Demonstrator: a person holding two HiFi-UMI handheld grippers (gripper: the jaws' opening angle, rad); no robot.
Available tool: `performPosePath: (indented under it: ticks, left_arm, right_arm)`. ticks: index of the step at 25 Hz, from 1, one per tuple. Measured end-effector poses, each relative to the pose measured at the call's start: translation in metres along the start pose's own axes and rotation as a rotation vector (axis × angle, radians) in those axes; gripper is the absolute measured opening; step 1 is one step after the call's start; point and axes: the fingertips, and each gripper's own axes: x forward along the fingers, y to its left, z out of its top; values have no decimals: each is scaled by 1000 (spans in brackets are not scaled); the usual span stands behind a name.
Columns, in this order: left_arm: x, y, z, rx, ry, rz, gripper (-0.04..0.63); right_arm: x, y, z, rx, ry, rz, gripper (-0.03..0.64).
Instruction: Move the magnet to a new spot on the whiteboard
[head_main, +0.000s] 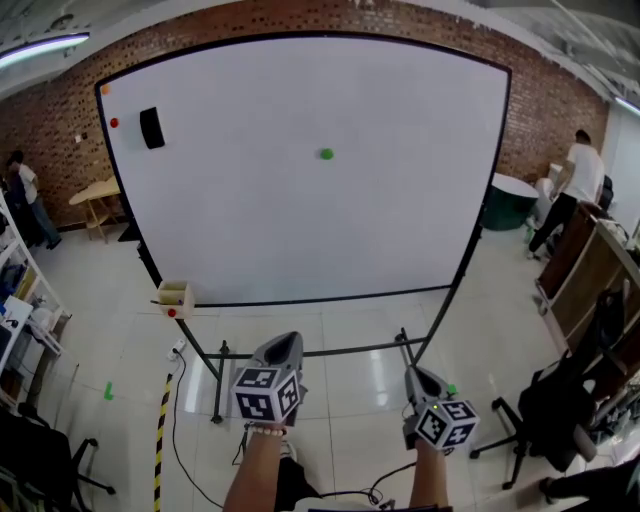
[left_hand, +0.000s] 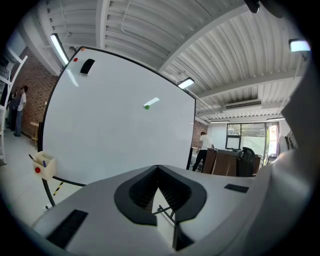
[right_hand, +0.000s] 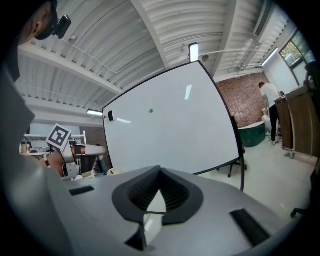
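Observation:
A small green magnet (head_main: 326, 154) sticks near the upper middle of the large whiteboard (head_main: 300, 230); it also shows as a green magnet (left_hand: 146, 106) in the left gripper view and a green magnet (right_hand: 151, 111) in the right gripper view. Both grippers hang low in front of the board's stand, well short of the board. My left gripper (head_main: 287, 343) has its jaws closed tip to tip with nothing between them. My right gripper (head_main: 415, 375) is likewise shut and empty.
A black eraser (head_main: 151, 128), a red magnet (head_main: 113, 123) and an orange magnet (head_main: 105, 90) sit at the board's top left. A small marker box (head_main: 174, 297) hangs at its lower left corner. People stand far left (head_main: 25, 195) and right (head_main: 572, 185). An office chair (head_main: 555, 415) is at my right.

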Motion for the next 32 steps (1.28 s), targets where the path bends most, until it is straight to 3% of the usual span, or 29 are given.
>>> performPosePath:
  ticks: [9, 17, 24, 32]
  left_arm:
    - [105, 103, 53, 4, 31, -54, -5]
    - [150, 165, 100, 48, 23, -126, -5]
    - [174, 184, 112, 22, 15, -128, -5]
    - [193, 185, 117, -11, -4, -86, -5]
  right_arm:
    - [148, 19, 74, -61, -72, -32, 4]
    - [268, 53, 183, -312, -165, -92, 41]
    - [347, 84, 274, -513, -237, -110, 178]
    - [404, 102, 329, -671, -258, -128, 196]
